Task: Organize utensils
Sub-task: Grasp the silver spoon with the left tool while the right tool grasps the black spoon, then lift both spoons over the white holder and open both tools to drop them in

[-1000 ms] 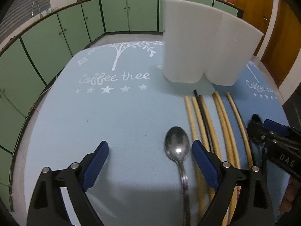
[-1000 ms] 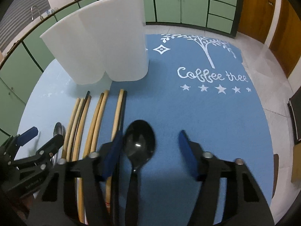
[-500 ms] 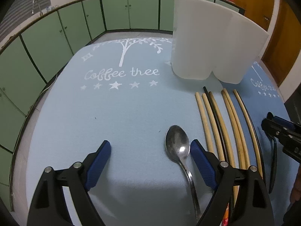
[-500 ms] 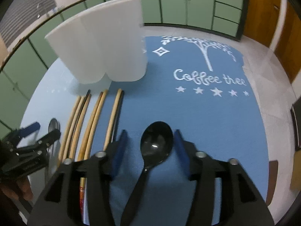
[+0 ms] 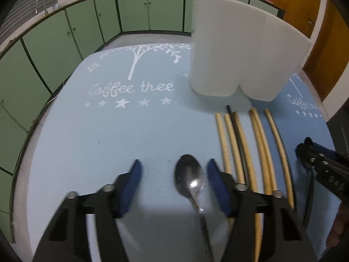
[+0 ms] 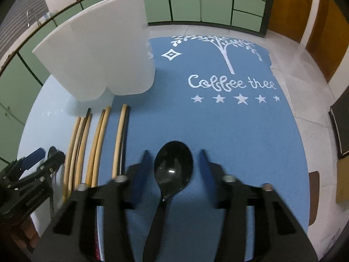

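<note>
A metal spoon [image 5: 190,180] lies on the light blue mat [image 5: 109,135]. My left gripper [image 5: 174,179] is open, its blue pads either side of the spoon's bowl, the jaws narrower than before. A black plastic spoon [image 6: 173,170] lies on the darker blue mat [image 6: 240,135]. My right gripper [image 6: 173,166] is open with the black spoon's bowl between its pads. Several wooden chopsticks [image 5: 240,144] [image 6: 98,139] lie side by side between the two spoons. A white lobed utensil holder [image 5: 242,50] [image 6: 98,52] stands behind them.
Green cabinets [image 5: 65,39] curve round the back. A wooden door [image 5: 322,32] is at the right. Bare tiled surface [image 6: 305,69] lies right of the darker mat. Each gripper shows at the edge of the other's view, the right one [image 5: 320,163], the left one [image 6: 28,172].
Both grippers have narrowed their jaws around their spoons. The left one has moved so the metal spoon sits between its pads; the right one centred on the black spoon.
</note>
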A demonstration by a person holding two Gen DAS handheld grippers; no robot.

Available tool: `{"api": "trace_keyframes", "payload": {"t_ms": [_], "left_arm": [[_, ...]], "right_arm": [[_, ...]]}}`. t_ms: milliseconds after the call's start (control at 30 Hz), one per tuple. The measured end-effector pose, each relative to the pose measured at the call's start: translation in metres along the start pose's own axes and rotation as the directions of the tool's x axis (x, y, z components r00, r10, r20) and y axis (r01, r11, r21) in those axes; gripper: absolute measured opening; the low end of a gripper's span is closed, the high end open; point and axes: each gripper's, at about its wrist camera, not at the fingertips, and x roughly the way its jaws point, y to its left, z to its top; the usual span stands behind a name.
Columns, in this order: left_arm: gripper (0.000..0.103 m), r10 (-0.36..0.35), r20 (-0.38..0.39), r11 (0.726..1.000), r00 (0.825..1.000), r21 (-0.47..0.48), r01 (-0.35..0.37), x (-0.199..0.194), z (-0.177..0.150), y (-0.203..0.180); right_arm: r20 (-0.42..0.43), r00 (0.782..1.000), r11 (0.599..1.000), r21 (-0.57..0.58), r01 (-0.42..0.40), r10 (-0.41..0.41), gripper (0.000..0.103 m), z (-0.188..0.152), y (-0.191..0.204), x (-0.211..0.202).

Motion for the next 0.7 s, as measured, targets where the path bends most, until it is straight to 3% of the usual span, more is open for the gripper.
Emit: {"api": "trace_keyframes", "payload": {"t_ms": [100, 200, 267, 400, 700], "left_arm": [[0.027, -0.024, 0.01, 1.0, 1.0, 0.006, 0.024, -0.005, -0.003, -0.006], [0.027, -0.074, 0.023, 0.997, 0.997, 0.01, 0.074, -0.009, -0.003, -0.006], [0.027, -0.099, 0.072, 0.995, 0.992, 0.009, 0.099, -0.019, -0.005, -0.004], [0.027, -0.136, 0.209, 0.991, 0.968, 0.02, 0.135, -0.045, -0.013, -0.001], [0.027, -0.133, 0.376, 0.99, 0.917, 0.003, 0.142, -0.081, -0.014, 0.008]], "right_arm": [[0.005, 0.999, 0.999, -0.009, -0.037, 0.037, 0.033, 0.0, -0.001, -0.003], [0.065, 0.994, 0.996, -0.025, -0.085, 0.086, 0.033, -0.002, -0.003, -0.015], [0.12, 0.987, 0.994, -0.055, -0.096, 0.102, 0.033, -0.002, -0.002, -0.028], [0.195, 0.971, 0.988, -0.092, -0.12, 0.136, 0.033, -0.002, -0.003, -0.046], [0.324, 0.931, 0.982, -0.141, -0.126, 0.166, 0.033, 0.01, -0.001, -0.072]]}}
